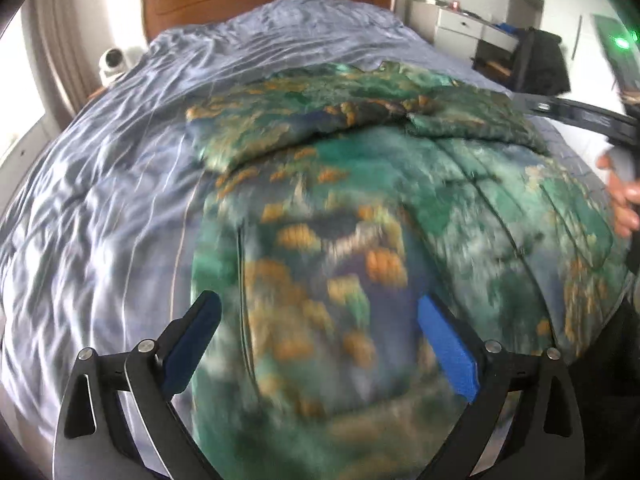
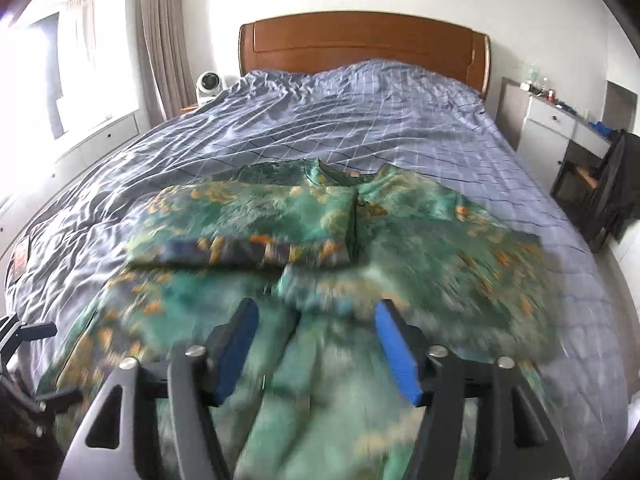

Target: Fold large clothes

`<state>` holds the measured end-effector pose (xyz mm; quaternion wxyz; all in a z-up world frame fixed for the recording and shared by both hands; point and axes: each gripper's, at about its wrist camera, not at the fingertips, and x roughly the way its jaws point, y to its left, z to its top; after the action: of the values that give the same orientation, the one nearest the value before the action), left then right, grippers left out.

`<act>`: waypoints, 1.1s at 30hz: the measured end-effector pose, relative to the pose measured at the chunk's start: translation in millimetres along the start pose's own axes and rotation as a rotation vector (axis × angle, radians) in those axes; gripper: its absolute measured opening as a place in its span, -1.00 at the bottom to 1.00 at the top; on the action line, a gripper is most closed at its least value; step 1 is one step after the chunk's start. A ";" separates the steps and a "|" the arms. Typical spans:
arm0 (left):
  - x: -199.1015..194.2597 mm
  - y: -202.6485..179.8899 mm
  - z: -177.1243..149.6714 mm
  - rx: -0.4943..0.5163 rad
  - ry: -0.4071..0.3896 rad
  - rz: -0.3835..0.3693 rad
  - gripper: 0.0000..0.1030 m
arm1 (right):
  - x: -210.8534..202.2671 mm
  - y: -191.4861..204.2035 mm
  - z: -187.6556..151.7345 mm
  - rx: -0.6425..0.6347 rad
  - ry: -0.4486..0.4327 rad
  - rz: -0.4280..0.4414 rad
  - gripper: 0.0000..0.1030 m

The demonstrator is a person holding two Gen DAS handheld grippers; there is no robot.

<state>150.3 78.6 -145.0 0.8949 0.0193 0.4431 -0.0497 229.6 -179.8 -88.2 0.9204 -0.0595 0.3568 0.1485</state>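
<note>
My left gripper (image 1: pixel 320 344) hangs released, jaws wide over the green patterned garment (image 1: pixel 360 220); my right gripper (image 2: pixel 316 344) is released too, nothing pinched. The garment lies on the bed's near half, both sleeves folded across its chest. At twelve o'clock stands a wooden headboard (image 2: pixel 360 40), at ten a small white fan (image 2: pixel 208 84), at two a white dresser (image 2: pixel 548 128). The blue checked bedspread (image 2: pixel 360 120) is rumpled. Both grippers tilt downward.

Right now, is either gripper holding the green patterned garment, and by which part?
Nothing is held. The left gripper and right gripper both stand open above the green garment on the bed, with no fabric pinched between the pads.
</note>
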 end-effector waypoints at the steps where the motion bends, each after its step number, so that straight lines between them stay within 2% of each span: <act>1: -1.3 -1.2 -7.8 -0.003 0.010 -0.002 0.92 | -9.5 -0.4 -8.5 0.004 0.000 -0.008 0.26; 5: -2.8 -2.9 -23.7 -0.004 0.024 0.026 0.92 | -43.3 -2.2 -47.8 0.047 0.016 -0.051 0.27; 12: -29.7 5.5 -28.1 -0.086 -0.069 0.060 0.93 | -73.5 -5.9 -87.9 0.133 0.039 -0.045 0.27; 18: -40.1 14.2 -38.3 -0.134 -0.083 0.127 0.94 | -101.4 10.1 -98.9 0.094 -0.034 -0.058 0.44; 24: -52.6 15.3 -43.7 -0.125 -0.115 0.201 0.94 | -102.8 25.8 -105.7 0.057 -0.036 -0.068 0.45; 33: -62.9 2.3 -45.1 -0.085 -0.166 0.218 0.94 | -116.6 35.2 -114.3 0.031 -0.071 -0.095 0.45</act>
<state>76.9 89.0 -122.3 0.9285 0.0252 0.3648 0.0651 63.7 -198.0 -94.1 0.9393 -0.0567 0.3230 0.1010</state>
